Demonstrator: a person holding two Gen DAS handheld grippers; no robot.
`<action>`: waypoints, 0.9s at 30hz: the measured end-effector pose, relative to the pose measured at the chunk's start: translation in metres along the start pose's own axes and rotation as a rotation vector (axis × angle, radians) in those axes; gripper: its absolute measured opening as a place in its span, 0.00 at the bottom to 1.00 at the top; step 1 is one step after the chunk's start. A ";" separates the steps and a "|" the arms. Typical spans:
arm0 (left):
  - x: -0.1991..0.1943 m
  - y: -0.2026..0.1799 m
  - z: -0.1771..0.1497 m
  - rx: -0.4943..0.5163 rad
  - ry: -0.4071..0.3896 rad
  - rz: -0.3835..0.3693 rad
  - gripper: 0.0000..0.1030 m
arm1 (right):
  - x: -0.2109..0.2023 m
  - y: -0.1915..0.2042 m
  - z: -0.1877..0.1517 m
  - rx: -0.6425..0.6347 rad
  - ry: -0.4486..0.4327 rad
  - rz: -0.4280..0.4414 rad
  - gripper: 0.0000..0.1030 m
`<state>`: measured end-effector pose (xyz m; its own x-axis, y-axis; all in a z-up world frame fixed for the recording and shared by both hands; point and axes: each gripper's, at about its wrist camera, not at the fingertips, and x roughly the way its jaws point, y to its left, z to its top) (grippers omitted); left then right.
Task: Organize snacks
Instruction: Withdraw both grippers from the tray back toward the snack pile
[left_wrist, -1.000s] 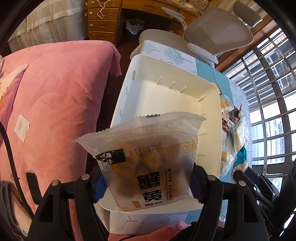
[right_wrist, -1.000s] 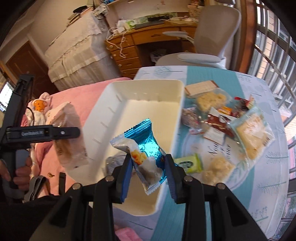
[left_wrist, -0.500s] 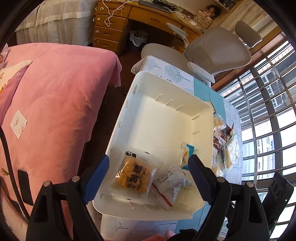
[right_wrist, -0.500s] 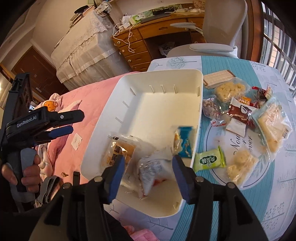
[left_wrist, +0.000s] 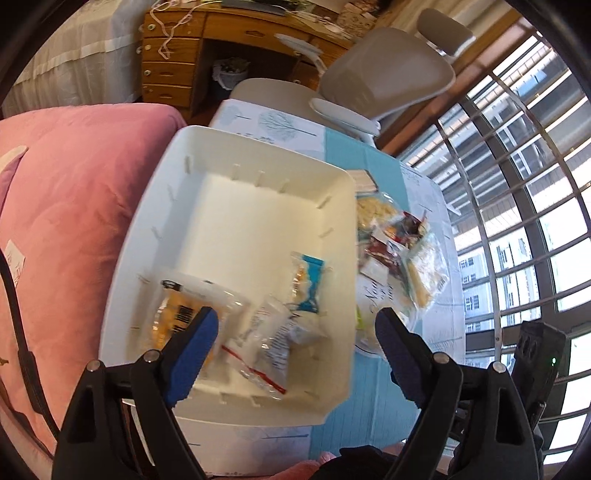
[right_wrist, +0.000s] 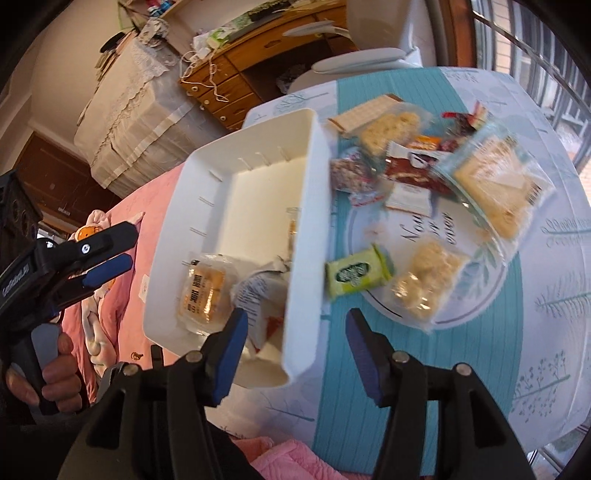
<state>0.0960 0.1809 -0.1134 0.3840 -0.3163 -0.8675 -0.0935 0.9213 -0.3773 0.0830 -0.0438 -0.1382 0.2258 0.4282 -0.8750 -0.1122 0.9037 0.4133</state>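
A white plastic bin (left_wrist: 258, 206) (right_wrist: 306, 206) sits on the table's left side. Inside its near end lie a clear pack of yellow biscuits (left_wrist: 177, 310) (right_wrist: 203, 291), a crumpled clear and white wrapper (left_wrist: 273, 339) (right_wrist: 262, 291) and a blue packet (left_wrist: 308, 284). My left gripper (left_wrist: 295, 332) hangs open above the bin's near end, holding nothing. My right gripper (right_wrist: 295, 336) is open and empty over the bin's near right wall. A green packet (right_wrist: 356, 271) and several more snacks (right_wrist: 424, 288) lie on the tablecloth to the right.
A pile of wrapped snacks (left_wrist: 402, 240) (right_wrist: 491, 177) covers the table's right part, on a teal and white cloth (right_wrist: 369, 406). A pink bed cover (left_wrist: 74, 206) lies left of the table. A grey office chair (left_wrist: 384, 74) and a wooden desk (left_wrist: 177, 55) stand beyond. A hand (right_wrist: 55, 373) holds the left gripper.
Both grippers opened and let their packets fall into the bin. The biscuit pack and the blue packet now lie in its near end. Both views have shifted toward the snacks on the right.
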 end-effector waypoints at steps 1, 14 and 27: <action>0.001 -0.007 -0.001 0.009 0.002 0.001 0.84 | -0.003 -0.007 -0.001 0.012 0.006 -0.002 0.54; 0.028 -0.118 -0.020 0.166 -0.009 0.033 0.84 | -0.038 -0.103 0.002 0.126 0.061 -0.006 0.54; 0.080 -0.175 -0.044 0.217 0.086 0.144 0.84 | -0.057 -0.192 0.013 0.269 0.067 0.067 0.54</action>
<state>0.1026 -0.0152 -0.1307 0.3012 -0.1876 -0.9349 0.0612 0.9822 -0.1774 0.1038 -0.2412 -0.1648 0.1606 0.4935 -0.8548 0.1384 0.8462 0.5145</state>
